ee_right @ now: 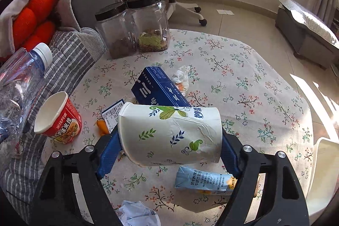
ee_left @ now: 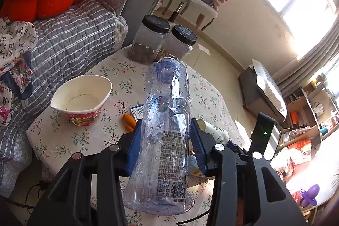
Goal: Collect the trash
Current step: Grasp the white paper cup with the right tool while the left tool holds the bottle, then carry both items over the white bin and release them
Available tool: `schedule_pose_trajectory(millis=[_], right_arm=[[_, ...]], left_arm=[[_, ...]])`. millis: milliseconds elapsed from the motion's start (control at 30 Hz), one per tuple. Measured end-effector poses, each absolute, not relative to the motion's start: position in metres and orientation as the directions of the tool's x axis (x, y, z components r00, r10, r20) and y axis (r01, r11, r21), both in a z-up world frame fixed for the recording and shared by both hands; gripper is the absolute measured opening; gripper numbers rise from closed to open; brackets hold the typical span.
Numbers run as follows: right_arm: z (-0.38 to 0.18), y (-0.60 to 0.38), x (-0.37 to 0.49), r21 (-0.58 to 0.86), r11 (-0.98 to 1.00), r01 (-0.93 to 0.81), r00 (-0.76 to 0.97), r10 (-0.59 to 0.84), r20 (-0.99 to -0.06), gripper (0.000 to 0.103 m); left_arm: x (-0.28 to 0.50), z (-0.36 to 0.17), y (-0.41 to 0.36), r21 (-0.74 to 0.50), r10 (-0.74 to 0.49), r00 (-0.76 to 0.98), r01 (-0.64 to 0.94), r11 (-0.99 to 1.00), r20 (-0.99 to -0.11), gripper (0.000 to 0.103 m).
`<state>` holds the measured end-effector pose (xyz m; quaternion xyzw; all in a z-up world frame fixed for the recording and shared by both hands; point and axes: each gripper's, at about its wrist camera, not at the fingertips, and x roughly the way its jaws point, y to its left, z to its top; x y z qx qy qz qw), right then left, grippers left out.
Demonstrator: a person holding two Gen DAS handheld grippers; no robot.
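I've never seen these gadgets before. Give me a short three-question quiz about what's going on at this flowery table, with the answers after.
1. True or false: the left gripper has its jaws closed on a clear crumpled plastic water bottle.
2. What is in the right gripper? A) dark blue cardboard box B) white paper cup with leaf print C) light blue milk carton
3. Fill in: the empty red noodle cup stands on the ____ tablecloth.

Key: 1 true; 2 B; 3 floral.
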<state>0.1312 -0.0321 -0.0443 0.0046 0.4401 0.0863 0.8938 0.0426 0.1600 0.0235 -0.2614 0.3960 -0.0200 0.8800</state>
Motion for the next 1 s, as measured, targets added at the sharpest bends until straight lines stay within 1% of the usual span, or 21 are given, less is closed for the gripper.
schedule_pose_trajectory(millis=[367, 533, 667, 867, 1000], right_arm=[[0.006, -0.094, 0.101, 0.035, 0.997, -0.064, 0.722, 0.071, -0.688, 0.078], [0.021, -0.138, 0.084, 0.021, 1.000, 0.011, 0.760, 0.006, -0.650, 0.078], [0.027, -0.183, 0.070, -0.002, 0.996, 0.092, 0.773, -0.073, -0.630, 0.078], [0.017, -0.278, 0.049, -0.011, 0.958, 0.287, 0.730, -0.226, -0.645, 0.078], [-0.002, -0.341, 0.039, -0.008, 0.903, 0.430, 0.641, -0.311, -0.702, 0.078]], left_arm=[[0.045, 0.032, 0.121, -0.443, -0.255, 0.720, -0.081, 0.893, -0.645, 0.044], [0.048, 0.032, 0.090, -0.431, -0.282, 0.721, -0.027, 0.902, -0.633, 0.044], [0.051, 0.030, 0.059, -0.421, -0.313, 0.713, 0.028, 0.907, -0.627, 0.044], [0.053, 0.025, 0.008, -0.389, -0.352, 0.696, 0.113, 0.914, -0.626, 0.044], [0.053, 0.018, -0.031, -0.364, -0.392, 0.669, 0.190, 0.912, -0.632, 0.044]])
